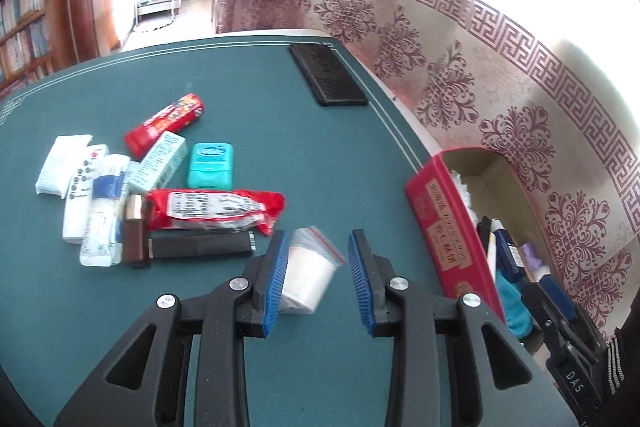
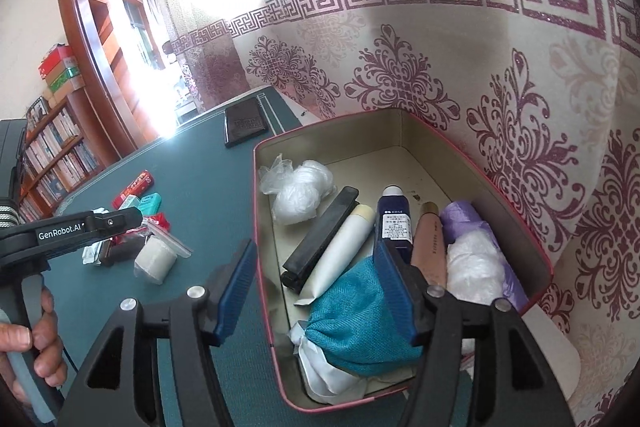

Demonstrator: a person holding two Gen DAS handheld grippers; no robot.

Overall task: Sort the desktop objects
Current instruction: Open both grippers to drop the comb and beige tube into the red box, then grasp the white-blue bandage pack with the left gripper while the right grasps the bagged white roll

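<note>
My left gripper [image 1: 318,277] is open, its blue pads on either side of a small clear zip bag with white contents [image 1: 308,273] lying on the green table [image 1: 280,147]; the bag also shows in the right wrist view [image 2: 156,261]. A pile of items lies to the left: red packets [image 1: 216,209], a teal floss box [image 1: 211,166], white tubes and boxes [image 1: 100,203], a black bar [image 1: 200,247]. My right gripper [image 2: 316,287] is open and empty above the red tin box [image 2: 536,251], over a teal cloth pouch [image 2: 356,323].
The tin [image 1: 444,227] stands at the table's right edge by the patterned curtain [image 2: 500,87] and holds bottles, a black case, a white tube and plastic bags. A black wallet [image 1: 328,75] lies at the far edge. A bookshelf [image 2: 52,155] and doorway stand behind.
</note>
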